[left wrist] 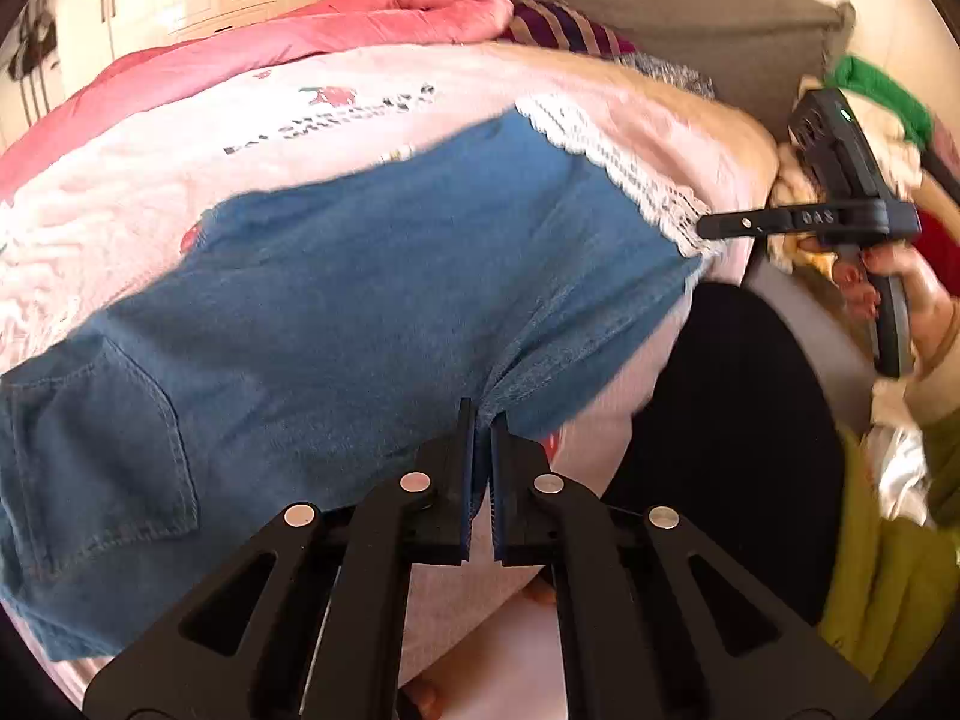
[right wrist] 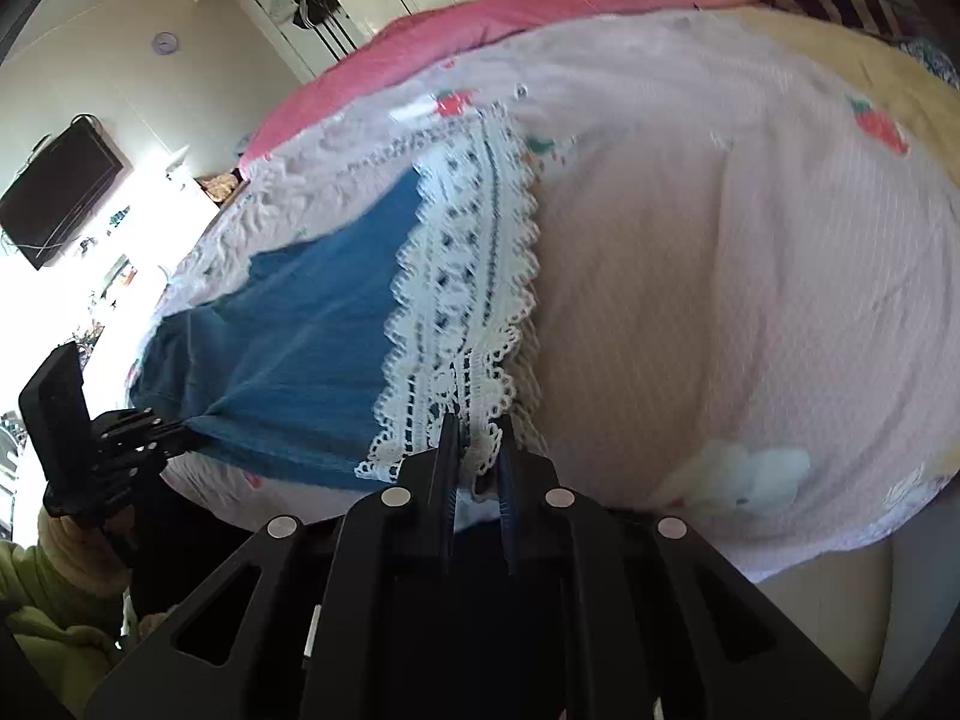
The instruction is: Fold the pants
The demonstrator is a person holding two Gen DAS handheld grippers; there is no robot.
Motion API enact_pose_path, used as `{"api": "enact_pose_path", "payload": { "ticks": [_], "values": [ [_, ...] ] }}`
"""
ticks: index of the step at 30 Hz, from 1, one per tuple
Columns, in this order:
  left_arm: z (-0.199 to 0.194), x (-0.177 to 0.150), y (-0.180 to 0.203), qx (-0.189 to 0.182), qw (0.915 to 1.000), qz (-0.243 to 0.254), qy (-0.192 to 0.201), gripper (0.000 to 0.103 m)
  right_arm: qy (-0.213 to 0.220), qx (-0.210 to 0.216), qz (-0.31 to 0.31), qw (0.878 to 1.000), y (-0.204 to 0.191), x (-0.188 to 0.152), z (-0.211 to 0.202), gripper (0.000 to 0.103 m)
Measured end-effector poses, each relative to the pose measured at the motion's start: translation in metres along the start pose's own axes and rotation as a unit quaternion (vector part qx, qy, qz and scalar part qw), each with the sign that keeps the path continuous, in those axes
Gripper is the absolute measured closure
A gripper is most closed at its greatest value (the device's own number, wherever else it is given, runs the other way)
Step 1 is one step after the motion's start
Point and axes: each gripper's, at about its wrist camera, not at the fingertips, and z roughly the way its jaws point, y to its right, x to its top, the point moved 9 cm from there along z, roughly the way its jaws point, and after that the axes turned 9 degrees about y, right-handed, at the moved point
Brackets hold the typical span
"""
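Left wrist view: the left hand-held gripper (left wrist: 483, 420) is closed tight on the near edge of the blue pants (left wrist: 360, 300), where the cloth bunches up.
Pants: they lie spread flat on the bed (left wrist: 180, 132), on a pale sheet with strawberry prints.
Pocket: only this view shows the back pocket (left wrist: 102, 432), on the left.
Lace: a white lace hem (left wrist: 612, 162) runs along the far end of the pants.
Right hand-held gripper: seen from the side at the right (left wrist: 708, 227), its tip at the lace corner, held by a hand (left wrist: 900, 276).
Right wrist view: the right hand-held gripper (right wrist: 480, 438) has its fingers a little apart, pinching the lace (right wrist: 474, 300) between them.
Other side: here the left hand-held gripper (right wrist: 180, 429) shows at the left, pulling the blue cloth into a point.
Room: only this view shows a TV (right wrist: 60, 192) and a wall clock (right wrist: 164, 43).
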Motion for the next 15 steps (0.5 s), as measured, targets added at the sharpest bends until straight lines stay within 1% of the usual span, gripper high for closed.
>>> {"api": "enact_pose_path", "payload": {
  "ticks": [2,4,5,6,8,9,10,11,12,13,14,15],
  "values": [
    [0.005,-0.006,0.002,0.007,0.9999,0.014,-0.004,0.103,0.0,-0.002,-0.001,1.0,0.001,-0.003,0.003,0.09],
    [0.006,-0.009,0.001,0.005,0.9999,0.015,0.0,0.101,0.003,-0.01,0.005,1.0,0.004,-0.002,-0.002,0.081],
    [0.006,-0.01,0.0,0.004,0.9999,0.014,0.003,0.101,0.004,-0.025,0.002,1.0,0.007,-0.001,-0.006,0.068],
    [0.004,-0.01,-0.001,-0.001,0.9999,0.012,0.006,0.1,0.005,-0.034,0.001,0.999,0.01,0.001,-0.01,0.06],
    [-0.003,-0.01,0.0,-0.009,0.9999,0.007,0.013,0.095,0.023,-0.04,-0.003,0.999,0.007,0.012,-0.023,0.06],
    [-0.009,-0.009,-0.001,-0.012,0.9997,0.004,0.021,0.088,0.044,-0.044,-0.018,0.998,0.0,0.025,-0.032,0.06],
    [-0.015,-0.008,-0.002,-0.011,0.9996,-0.002,0.026,0.077,0.056,-0.043,-0.034,0.997,-0.01,0.035,-0.036,0.06],
    [-0.022,-0.005,-0.005,-0.011,0.9994,-0.009,0.032,0.072,0.065,-0.031,-0.05,0.996,-0.025,0.046,-0.035,0.057],
    [-0.03,-0.001,-0.01,-0.011,0.9987,-0.02,0.046,0.069,0.067,-0.005,-0.075,0.995,-0.052,0.059,-0.028,0.053],
    [-0.037,0.002,-0.016,-0.004,0.998,-0.028,0.056,0.069,0.066,0.007,-0.092,0.994,-0.066,0.065,-0.021,0.052],
    [-0.044,0.006,-0.024,0.008,0.9972,-0.035,0.065,0.068,0.059,0.027,-0.125,0.99,-0.095,0.075,-0.005,0.05],
    [-0.052,0.01,-0.038,0.029,0.9956,-0.045,0.077,0.062,0.051,0.039,-0.149,0.987,-0.115,0.081,0.009,0.05]
  ]
}}
